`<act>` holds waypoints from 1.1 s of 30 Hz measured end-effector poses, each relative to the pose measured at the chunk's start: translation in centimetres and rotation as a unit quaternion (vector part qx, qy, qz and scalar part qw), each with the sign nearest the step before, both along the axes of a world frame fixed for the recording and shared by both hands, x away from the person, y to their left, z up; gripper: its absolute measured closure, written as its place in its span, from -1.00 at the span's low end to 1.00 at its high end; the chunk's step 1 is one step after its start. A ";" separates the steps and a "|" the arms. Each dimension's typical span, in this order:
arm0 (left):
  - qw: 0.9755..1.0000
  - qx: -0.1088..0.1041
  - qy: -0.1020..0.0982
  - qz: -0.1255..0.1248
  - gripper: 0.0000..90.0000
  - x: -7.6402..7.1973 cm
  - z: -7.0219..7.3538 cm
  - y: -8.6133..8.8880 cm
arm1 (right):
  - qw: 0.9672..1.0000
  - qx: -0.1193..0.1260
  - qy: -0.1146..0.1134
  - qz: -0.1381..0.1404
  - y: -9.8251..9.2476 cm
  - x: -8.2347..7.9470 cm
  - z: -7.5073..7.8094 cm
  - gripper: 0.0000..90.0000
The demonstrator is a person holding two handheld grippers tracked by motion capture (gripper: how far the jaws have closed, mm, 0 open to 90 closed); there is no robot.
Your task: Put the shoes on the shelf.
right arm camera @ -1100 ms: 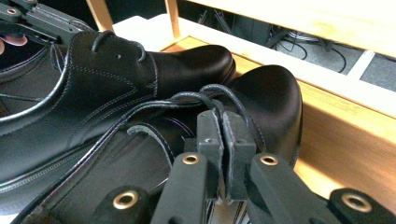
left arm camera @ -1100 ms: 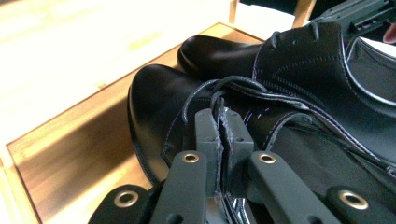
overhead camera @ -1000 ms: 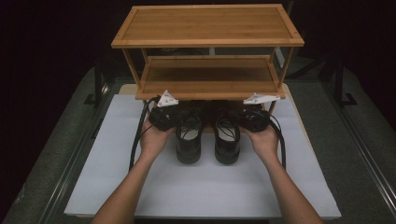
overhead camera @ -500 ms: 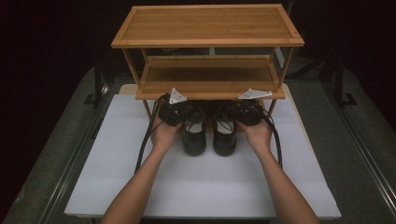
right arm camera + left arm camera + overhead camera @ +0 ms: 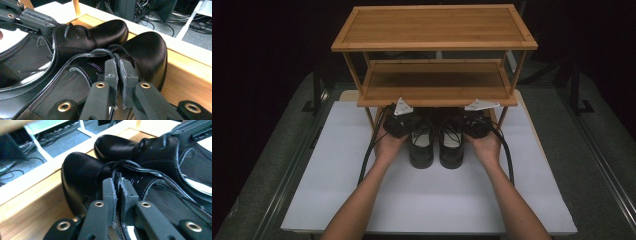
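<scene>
**Under the rack's lower shelf: a pair of black shoes, one in each claw**

On the bench (image 5: 597,170), a white sheet (image 5: 337,195) covers the middle, and a two-shelf wooden rack (image 5: 434,27) stands at the sheet's far edge. Beneath its lower shelf (image 5: 434,82) the two shoes sit side by side and touching. Their toes point at the far edge and their heels at the near edge, so each long axis runs straight away from the person. The toes rest on a wooden base board with a pale raised rim. Whether the heels lie on that board or on the sheet is hard to tell from above.

Both shoes are glossy black leather lace-ups with rounded toes and stitched seams. The left shoe (image 5: 421,150) is nearer the left hand (image 5: 387,145), and the right shoe (image 5: 451,150) is nearer the right hand (image 5: 486,145). Each hand comes in from its shoe's outer side.

The left claw (image 5: 117,187) has its pads almost together on the thin leather edge by the laces of the left shoe. Its jaws have just been easing apart a little, with that edge between them. The right claw (image 5: 118,70) pinches the same edge of the right shoe, pads close together.

Each shoe lies ahead of and inward from its claw. My guess is that the next move is to let go and draw back toward the near edge.
</scene>
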State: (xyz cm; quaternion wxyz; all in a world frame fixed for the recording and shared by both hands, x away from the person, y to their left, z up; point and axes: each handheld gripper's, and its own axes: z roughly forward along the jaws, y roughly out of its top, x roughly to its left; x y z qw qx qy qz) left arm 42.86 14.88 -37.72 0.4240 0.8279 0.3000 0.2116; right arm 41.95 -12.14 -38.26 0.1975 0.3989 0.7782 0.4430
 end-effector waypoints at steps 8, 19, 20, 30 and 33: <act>0.999 -0.017 0.026 -0.015 0.14 -0.8 1.5 1.6 | 1.000 0.005 0.004 0.010 -0.6 -1.0 1.4 0.22; 0.998 -0.026 0.036 -0.049 -0.37 -5.5 1.7 5.1 | 0.999 0.014 0.005 0.033 -2.5 -6.1 2.4 -0.23; 0.998 -0.027 0.036 -0.052 -0.39 -6.0 1.3 5.3 | 0.999 0.015 0.007 0.034 -2.8 -6.6 2.1 -0.25; 0.995 0.009 0.089 -0.054 -0.71 -6.7 -4.1 4.5 | 0.998 0.000 0.062 0.029 -3.7 -8.0 -3.5 -0.58; 0.993 0.026 0.097 -0.057 -0.72 -6.4 -5.2 3.8 | 0.996 -0.007 0.078 0.035 -3.4 -7.6 -4.8 -0.61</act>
